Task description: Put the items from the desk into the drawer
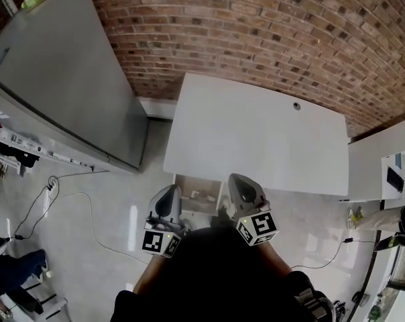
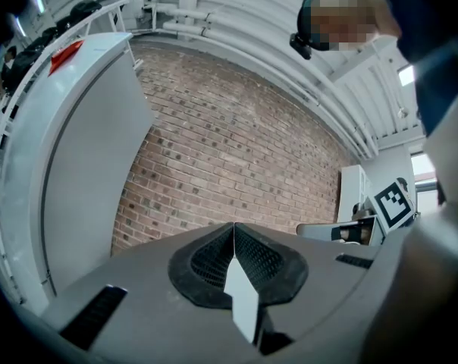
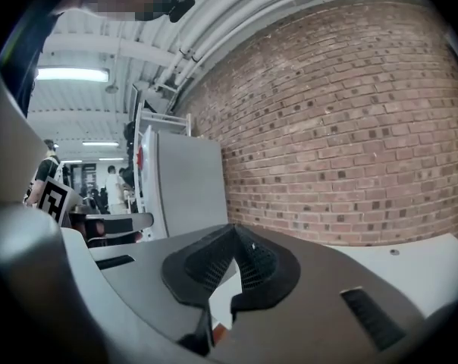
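Note:
The white desk (image 1: pixel 256 133) stands against the brick wall, and only a small cable hole (image 1: pixel 296 104) shows on its top. Under its front edge a drawer (image 1: pixel 201 204) is pulled out, with small items I cannot make out inside. My left gripper (image 1: pixel 171 190) hovers by the drawer's left side. Its jaws are shut and empty, the tips meeting in the left gripper view (image 2: pixel 234 227). My right gripper (image 1: pixel 237 178) sits over the desk's front edge, just right of the drawer. It is shut too, with nothing between its tips (image 3: pixel 233 230).
A tall grey panel (image 1: pixel 62 79) leans at the left beside the brick wall (image 1: pixel 256 25). Cables (image 1: pixel 68 200) trail over the floor at the left. A white cabinet (image 1: pixel 383 159) stands to the desk's right. People stand far off (image 3: pixel 115 184).

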The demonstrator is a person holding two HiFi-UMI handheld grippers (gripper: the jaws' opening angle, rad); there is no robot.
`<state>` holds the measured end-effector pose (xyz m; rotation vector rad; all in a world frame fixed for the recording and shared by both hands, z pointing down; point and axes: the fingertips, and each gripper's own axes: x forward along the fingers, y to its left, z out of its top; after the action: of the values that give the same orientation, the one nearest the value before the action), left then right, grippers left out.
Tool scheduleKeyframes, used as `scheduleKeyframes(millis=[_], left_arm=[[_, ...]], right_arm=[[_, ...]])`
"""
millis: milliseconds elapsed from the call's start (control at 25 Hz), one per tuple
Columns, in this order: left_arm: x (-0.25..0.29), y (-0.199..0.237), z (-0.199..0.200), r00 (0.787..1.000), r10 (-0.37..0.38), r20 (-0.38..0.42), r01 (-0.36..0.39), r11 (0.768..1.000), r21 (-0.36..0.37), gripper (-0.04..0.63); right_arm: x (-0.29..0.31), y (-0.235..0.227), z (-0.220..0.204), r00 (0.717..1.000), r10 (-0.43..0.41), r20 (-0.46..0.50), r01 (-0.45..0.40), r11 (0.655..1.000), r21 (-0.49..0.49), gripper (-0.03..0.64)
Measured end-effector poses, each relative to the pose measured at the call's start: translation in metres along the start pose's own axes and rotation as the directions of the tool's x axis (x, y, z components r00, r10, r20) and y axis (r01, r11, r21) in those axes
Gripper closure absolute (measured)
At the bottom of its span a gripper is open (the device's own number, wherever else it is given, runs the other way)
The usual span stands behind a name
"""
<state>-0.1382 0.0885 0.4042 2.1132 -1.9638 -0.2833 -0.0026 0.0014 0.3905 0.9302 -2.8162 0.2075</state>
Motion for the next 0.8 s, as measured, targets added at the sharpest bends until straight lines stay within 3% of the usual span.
scheduleKeyframes(millis=[80, 200, 800], left_arm=[[0.001, -0.003, -0.003, 1.000, 0.005, -0.007, -0.005, 1.000, -0.013, 0.591], [0.009, -0.007, 0.007, 0.999, -0.011, 0.044, 0.012, 1.000, -0.027, 0.591], [0.012, 0.000, 0.007, 1.000, 0.002, 0.020, -0.001, 1.000, -0.030, 0.591]], right_arm=[[-0.002, 0.002, -0.004, 1.000, 0.008, -0.015, -0.008, 1.000, 0.016, 0.617], [0.002, 0.002, -0.007, 0.999, 0.022, -0.031, -0.021, 0.999, 0.029, 0.617], [0.013, 0.000, -0.014, 0.998, 0.042, -0.046, -0.040, 0.999, 0.034, 0.617]])
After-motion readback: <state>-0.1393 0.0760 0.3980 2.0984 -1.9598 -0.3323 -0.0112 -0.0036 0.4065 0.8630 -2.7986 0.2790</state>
